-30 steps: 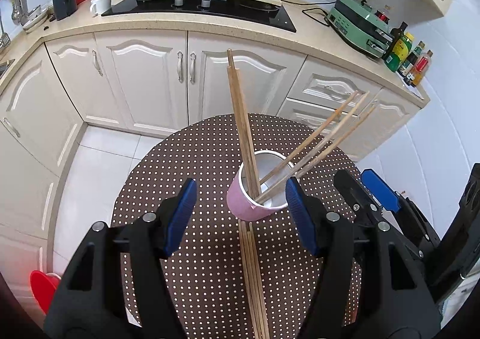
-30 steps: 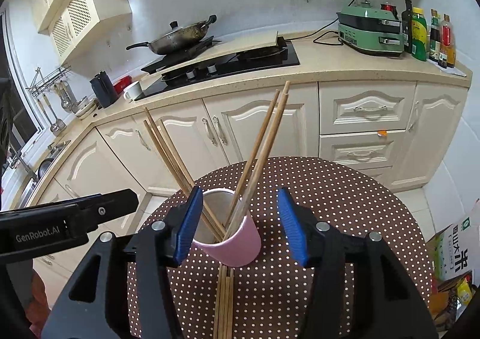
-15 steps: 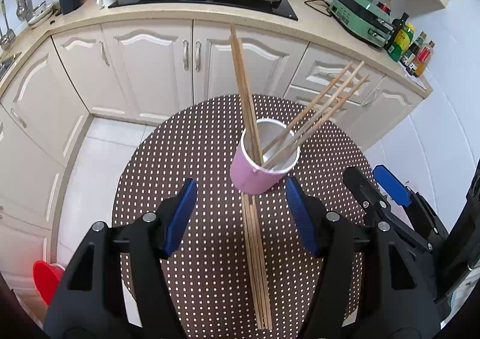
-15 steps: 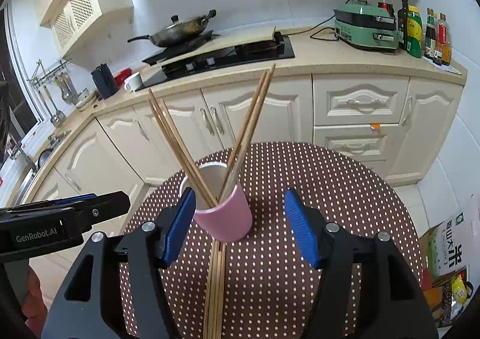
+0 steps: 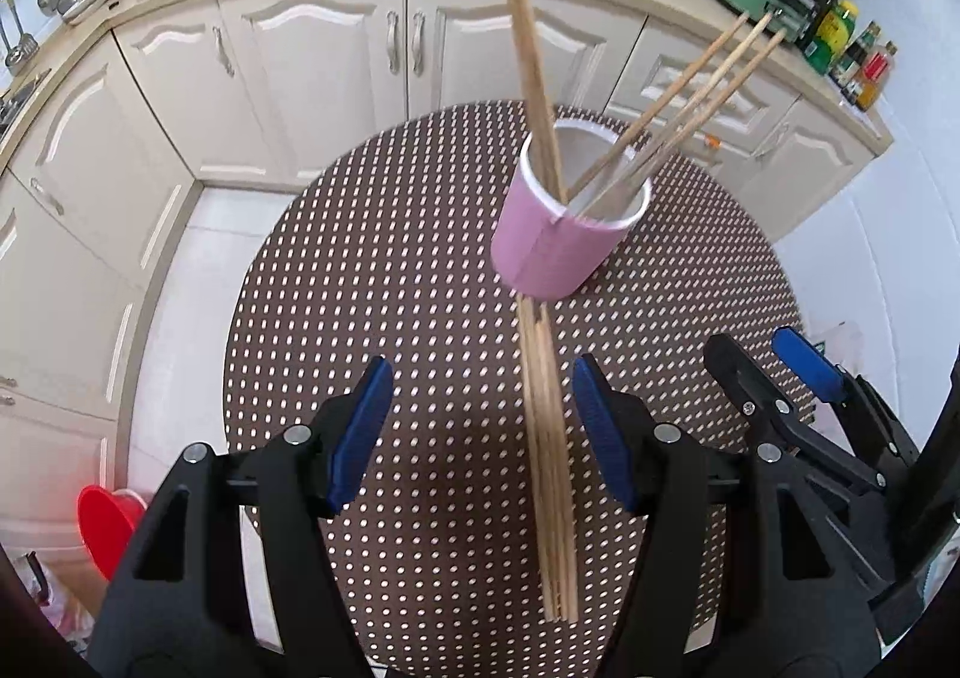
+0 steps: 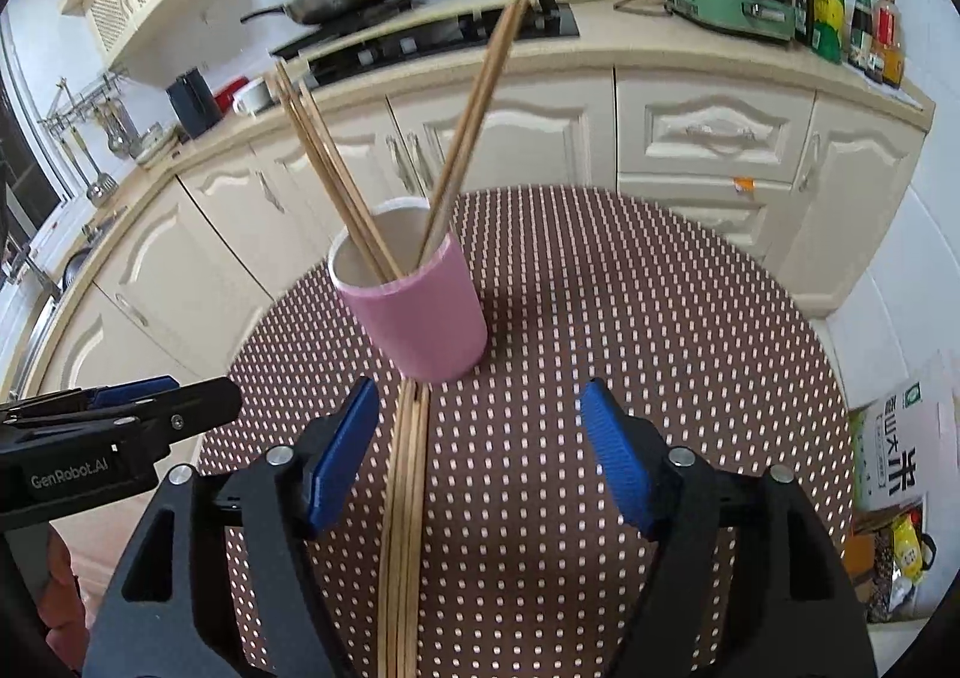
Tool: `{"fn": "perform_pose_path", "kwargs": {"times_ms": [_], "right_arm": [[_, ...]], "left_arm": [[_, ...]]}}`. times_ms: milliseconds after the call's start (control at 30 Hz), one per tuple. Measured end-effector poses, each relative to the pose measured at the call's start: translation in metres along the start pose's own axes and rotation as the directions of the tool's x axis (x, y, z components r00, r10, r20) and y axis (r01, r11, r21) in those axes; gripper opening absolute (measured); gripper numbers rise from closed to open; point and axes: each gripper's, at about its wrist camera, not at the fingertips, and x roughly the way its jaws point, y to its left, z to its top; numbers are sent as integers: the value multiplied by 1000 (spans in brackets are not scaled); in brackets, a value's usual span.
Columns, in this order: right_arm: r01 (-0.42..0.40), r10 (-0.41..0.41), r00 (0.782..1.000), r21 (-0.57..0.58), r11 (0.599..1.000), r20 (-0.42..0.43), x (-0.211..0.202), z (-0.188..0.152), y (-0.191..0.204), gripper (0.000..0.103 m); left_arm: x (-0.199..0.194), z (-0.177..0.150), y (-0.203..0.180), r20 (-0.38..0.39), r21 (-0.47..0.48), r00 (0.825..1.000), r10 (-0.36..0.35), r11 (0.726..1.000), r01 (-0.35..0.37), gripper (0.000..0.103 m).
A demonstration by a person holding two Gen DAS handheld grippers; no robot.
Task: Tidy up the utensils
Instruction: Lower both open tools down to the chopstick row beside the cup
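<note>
A round desk under a brown cloth with white polka dots (image 5: 372, 282) carries the work, and a pink cylindrical cup with a white inside (image 5: 561, 240) stands upright on it as your landmark. Two groups of long wooden chopsticks stand in the cup: one bundle (image 5: 528, 54) leans steeply against the near rim, the other (image 5: 690, 90) fans out toward the cream kitchen cabinets (image 5: 336, 54) behind the cup. A flat bundle of wooden chopsticks (image 5: 549, 462) lies on the cloth, its far end touching or just short of the cup's base, the rest running straight back from the cup toward you. Your left gripper (image 5: 483, 438) hovers on the near side of the cup, its blue-padded fingers released and standing either side of the lying bundle without pressing it. Your right gripper (image 6: 480, 456) is likewise on the near side of the cup; its fingers have just been spreading wider and are released, with the lying bundle (image 6: 405, 534) passing close by the left pad and not gripped. In the right wrist view your left gripper's black body (image 6: 114, 438) shows to the left of the cup.
</note>
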Motion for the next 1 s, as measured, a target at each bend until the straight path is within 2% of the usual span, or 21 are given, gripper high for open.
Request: {"fn": "perform_pose_path", "kwargs": {"times_ms": [233, 600, 833, 1000], "right_arm": [[28, -30, 995, -21, 999, -95, 26, -22, 4, 72], [51, -67, 970, -73, 996, -232, 65, -49, 16, 72], [54, -79, 957, -97, 994, -278, 81, -55, 25, 72], [112, -145, 950, -133, 985, -275, 88, -58, 29, 72]], "left_arm": [[24, -19, 13, -83, -17, 996, 18, 1000, -19, 63], [57, -37, 29, -179, -42, 983, 37, 998, -45, 66], [71, -45, 33, -229, -49, 973, 36, 998, -48, 67], [77, -48, 39, -250, -67, 968, 31, 997, -50, 67]]}}
